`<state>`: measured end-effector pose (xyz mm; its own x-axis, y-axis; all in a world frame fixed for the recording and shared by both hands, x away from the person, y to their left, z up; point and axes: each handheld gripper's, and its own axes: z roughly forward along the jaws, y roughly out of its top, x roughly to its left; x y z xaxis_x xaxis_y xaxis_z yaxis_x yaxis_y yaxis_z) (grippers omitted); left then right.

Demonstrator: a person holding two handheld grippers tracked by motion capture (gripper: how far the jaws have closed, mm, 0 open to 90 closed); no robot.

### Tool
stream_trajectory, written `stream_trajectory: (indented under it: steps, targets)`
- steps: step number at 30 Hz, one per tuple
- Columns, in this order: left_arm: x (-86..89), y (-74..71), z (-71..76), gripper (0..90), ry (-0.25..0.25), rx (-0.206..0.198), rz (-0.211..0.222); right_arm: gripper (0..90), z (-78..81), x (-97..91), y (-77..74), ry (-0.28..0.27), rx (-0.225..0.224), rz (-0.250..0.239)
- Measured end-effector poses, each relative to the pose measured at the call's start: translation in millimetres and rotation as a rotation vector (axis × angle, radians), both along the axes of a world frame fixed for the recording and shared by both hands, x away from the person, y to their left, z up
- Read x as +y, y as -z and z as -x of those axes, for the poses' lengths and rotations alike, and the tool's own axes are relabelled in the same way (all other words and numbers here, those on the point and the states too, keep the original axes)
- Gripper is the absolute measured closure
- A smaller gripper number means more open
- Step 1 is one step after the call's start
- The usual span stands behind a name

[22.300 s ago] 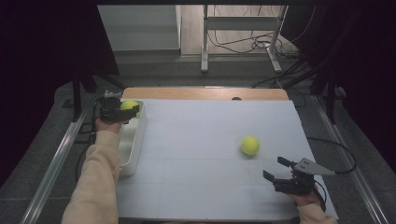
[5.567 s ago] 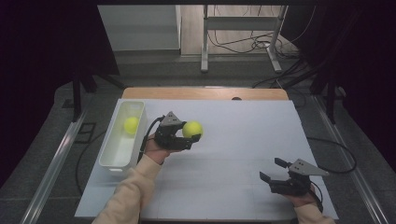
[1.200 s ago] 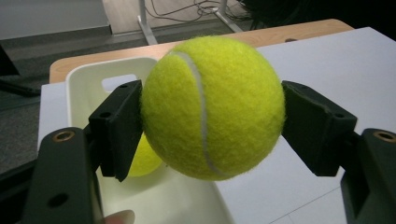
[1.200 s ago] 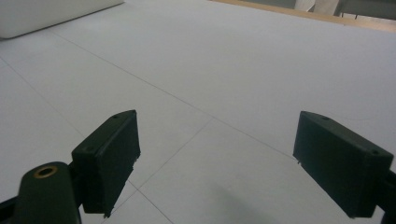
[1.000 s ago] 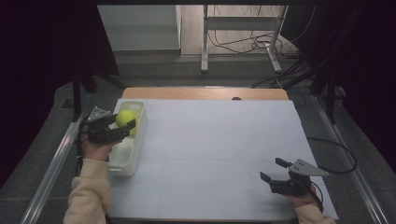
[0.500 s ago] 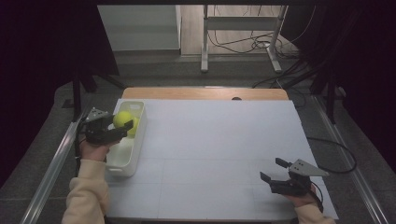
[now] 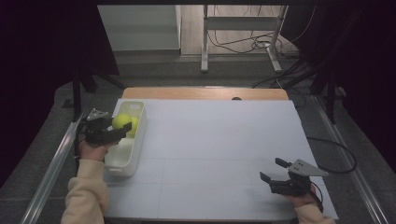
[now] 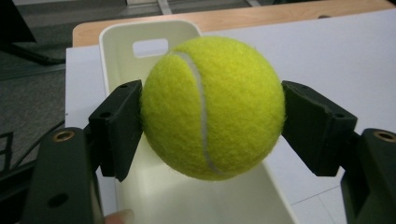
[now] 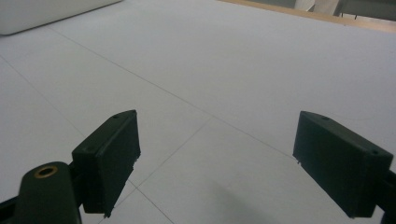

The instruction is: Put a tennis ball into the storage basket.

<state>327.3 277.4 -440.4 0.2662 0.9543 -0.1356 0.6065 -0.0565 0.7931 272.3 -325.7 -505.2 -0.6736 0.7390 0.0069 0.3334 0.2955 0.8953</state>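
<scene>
Over the white bin (image 7: 122,156) at 9 o'clock on the counter (image 7: 219,140): tennis ball (image 8: 212,107) clamped across its middle by left gripper (image 8: 212,121) — light, springy, felt-grippy. Grip at the widest girth. Right gripper (image 7: 275,171) apart, holding nothing.

It looks like a lab: black curtains (image 7: 42,56) hang around, cables (image 7: 243,44) lie on the floor, and a white counter (image 7: 224,140) stands in the middle.

The left tool (image 8: 212,121) clamps a yellow tennis ball (image 8: 212,107) above the white bin (image 8: 154,42) on the table (image 8: 336,60)
</scene>
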Motion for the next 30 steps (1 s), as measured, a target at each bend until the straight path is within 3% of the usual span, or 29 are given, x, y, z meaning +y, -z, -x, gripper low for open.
stream_trajectory:
  steps: [16,26,30]
  targets:
    - [-2.0,6.4,-5.6,25.8,0.002,0.093,-0.055,15.2,-0.3,0.0,0.2,0.001,0.002,0.003]
    - [-1.7,6.2,-5.6,25.7,0.001,0.098,-0.057,15.2,-0.3,0.1,0.3,0.001,0.003,0.004]
    - [-1.0,5.1,-5.5,25.7,-0.021,0.091,-0.048,15.2,-0.1,0.1,0.2,0.003,0.001,0.004]
